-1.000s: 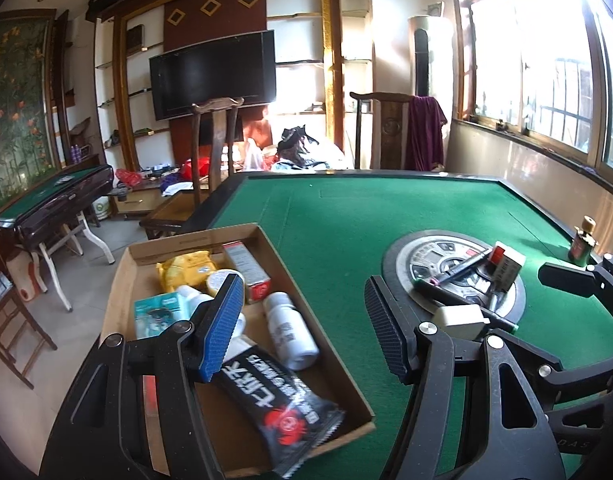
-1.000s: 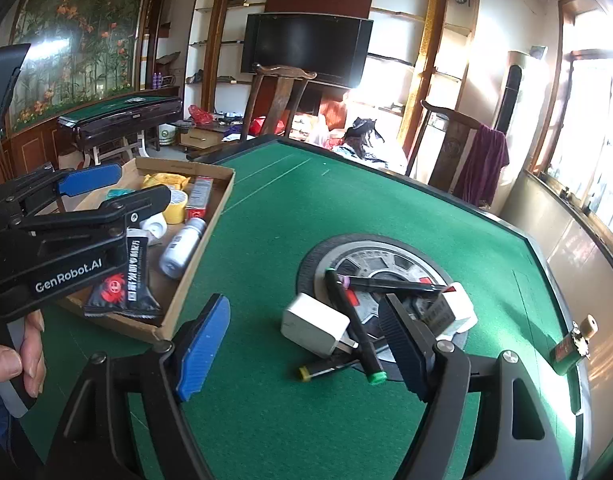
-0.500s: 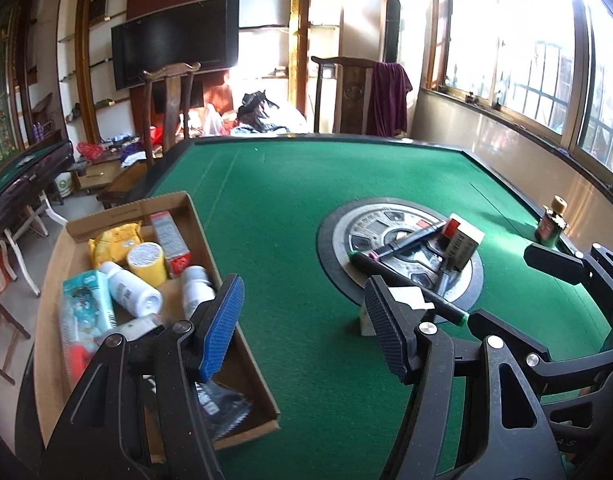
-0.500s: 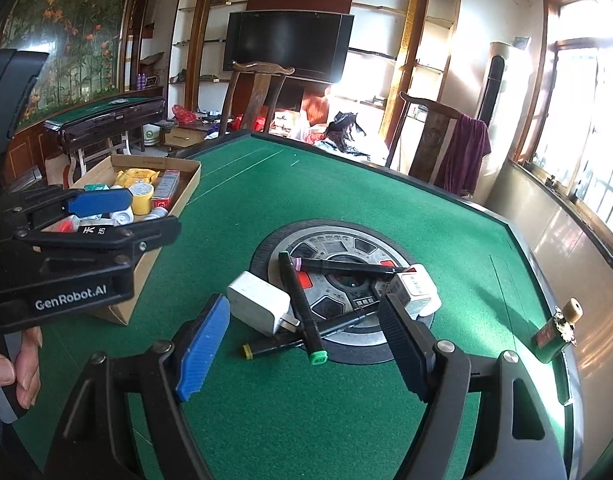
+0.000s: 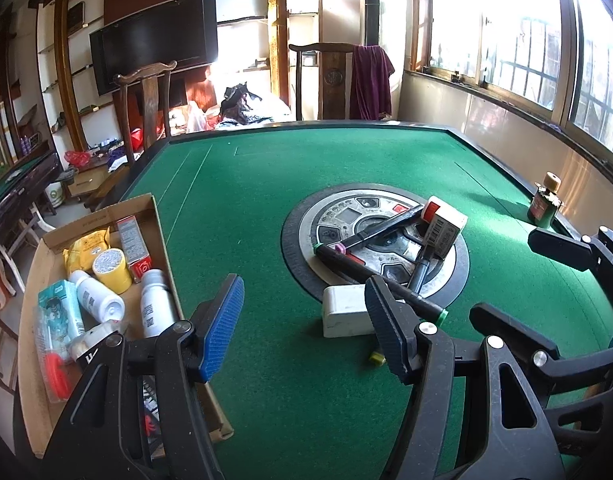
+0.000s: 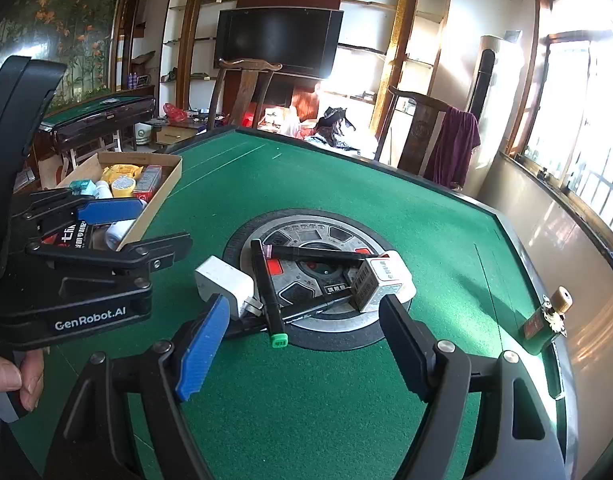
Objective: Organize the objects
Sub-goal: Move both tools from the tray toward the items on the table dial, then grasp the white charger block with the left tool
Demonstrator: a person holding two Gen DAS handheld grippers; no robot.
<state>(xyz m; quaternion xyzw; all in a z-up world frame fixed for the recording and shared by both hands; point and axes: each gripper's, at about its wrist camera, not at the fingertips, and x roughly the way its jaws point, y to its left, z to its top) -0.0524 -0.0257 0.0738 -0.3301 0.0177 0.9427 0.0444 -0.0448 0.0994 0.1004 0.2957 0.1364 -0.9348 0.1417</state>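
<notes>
My left gripper [image 5: 304,330] is open and empty, low over the green felt, with a white charger block [image 5: 342,316] just ahead of its black finger. Behind the block, three black markers [image 5: 378,232] and a small white carton [image 5: 442,228] lie on the round centre disc [image 5: 306,236]. My right gripper [image 6: 302,344] is also open and empty. It faces the same pile, and the green-capped marker [image 6: 266,288] and carton [image 6: 380,280] lie a short way beyond its fingers. A cardboard box [image 5: 122,208] of bottles and packets sits at the table's left edge.
A small green bottle [image 6: 542,324] stands near the table's right rim. Wooden chairs [image 6: 246,88] line the far side, one draped with a purple cloth. In the right wrist view the left gripper [image 6: 164,224] hangs beside the box, a hand [image 6: 10,380] on its handle.
The left gripper has swung right, from over the cardboard box toward the pile at the centre disc. The right gripper has moved closer to the same pile. Both stayed open.
</notes>
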